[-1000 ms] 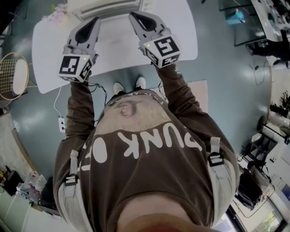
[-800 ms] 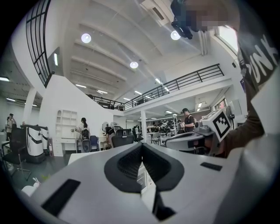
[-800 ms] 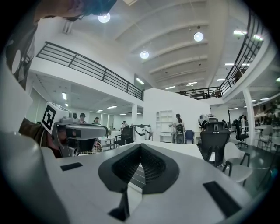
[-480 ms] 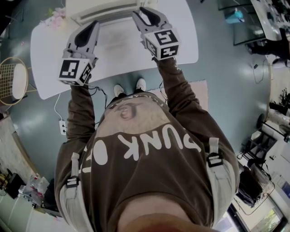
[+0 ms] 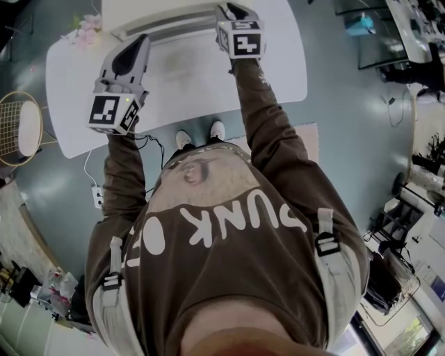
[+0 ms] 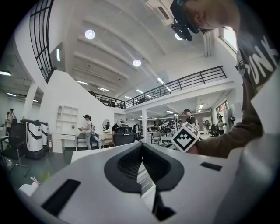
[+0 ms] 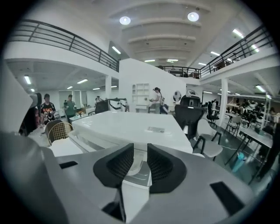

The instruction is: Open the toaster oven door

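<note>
Right gripper (image 7: 140,153) is hovering at the toaster oven (image 5: 160,12) handle (image 7: 138,171), jaws just opened wide, narrowing slightly, handle ungrasped; left gripper (image 6: 141,151) is idling clenched, empty; pull not yet begun

you hold two grippers, a left gripper (image 5: 141,40) and a right gripper (image 5: 231,8), over one table (image 5: 271,62). one toaster oven (image 5: 160,10) stands on the table's far side, one wire chair (image 5: 21,125) sits left of the table, and two shoes (image 5: 182,137) show by its near edge.
</note>
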Available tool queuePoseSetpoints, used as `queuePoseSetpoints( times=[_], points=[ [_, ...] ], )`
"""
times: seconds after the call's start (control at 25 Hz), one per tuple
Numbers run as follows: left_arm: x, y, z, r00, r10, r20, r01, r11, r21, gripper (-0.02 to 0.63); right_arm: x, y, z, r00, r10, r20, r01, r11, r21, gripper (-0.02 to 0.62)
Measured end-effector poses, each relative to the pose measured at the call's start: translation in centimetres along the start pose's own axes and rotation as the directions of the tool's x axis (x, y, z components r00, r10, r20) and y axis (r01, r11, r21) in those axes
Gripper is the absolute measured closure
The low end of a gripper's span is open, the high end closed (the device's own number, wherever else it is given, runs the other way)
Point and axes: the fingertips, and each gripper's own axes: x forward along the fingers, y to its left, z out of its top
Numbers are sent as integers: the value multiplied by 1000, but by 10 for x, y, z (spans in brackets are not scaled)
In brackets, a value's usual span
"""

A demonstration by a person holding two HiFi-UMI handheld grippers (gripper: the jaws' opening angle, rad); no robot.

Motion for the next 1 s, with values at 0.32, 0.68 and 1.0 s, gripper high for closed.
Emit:
queuePoseSetpoints(
  times=[0.32,0.68,1.0],
  points=[
    [6,12,-3,1000,-8,8,8,1000,-8,601,26,-3,-23,994,-20,-108,22,1000,11,485],
    [-2,8,-3,1000,-19,22,19,1000,-16,601,29,2,-29,979,-21,-201,28,999,33,509],
    [-19,2,3,999,-25,32,25,1000,-13,601,1,17,-46,982,-22,-190,32,998,49,506]
  ],
)
